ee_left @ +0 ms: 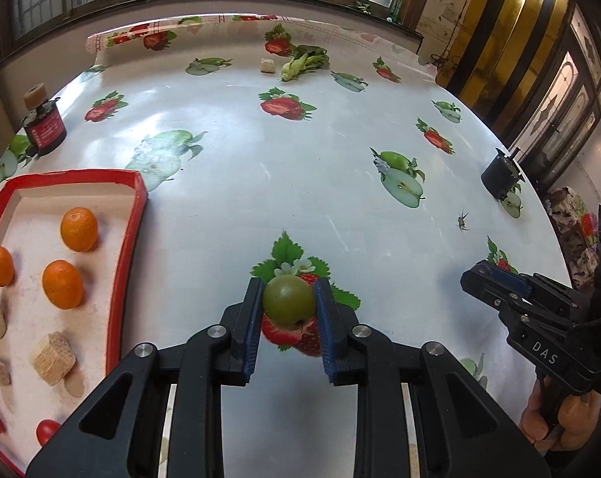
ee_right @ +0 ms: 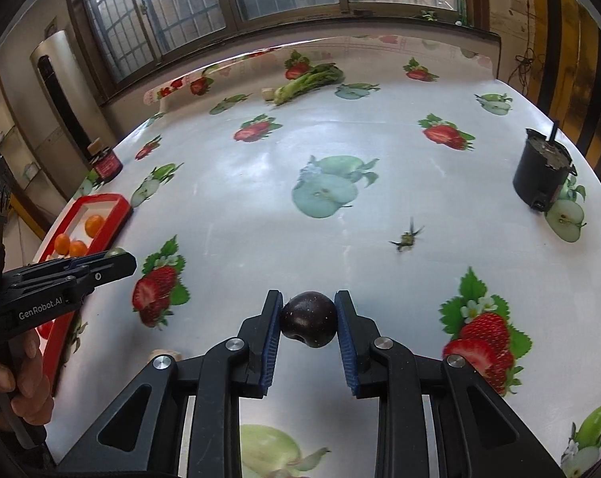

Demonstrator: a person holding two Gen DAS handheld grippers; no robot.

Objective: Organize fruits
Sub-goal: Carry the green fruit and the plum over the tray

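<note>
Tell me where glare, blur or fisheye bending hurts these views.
Left wrist: window glare streaks the tablecloth; the green fruit is sharp; the tray bows with fisheye. Right wrist: glare on the mid table; the stem is blurred; the dark fruit is sharp.

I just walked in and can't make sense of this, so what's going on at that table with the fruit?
A person is sorting fruit with a handheld gripper in each hand. The left gripper is clamped on a green fruit, and the right gripper is clamped on a dark plum, both over the fruit-print tablecloth. To the left sits a red tray already holding three oranges, some small red fruits and pale chunks. Neither held fruit is in the tray yet.
</note>
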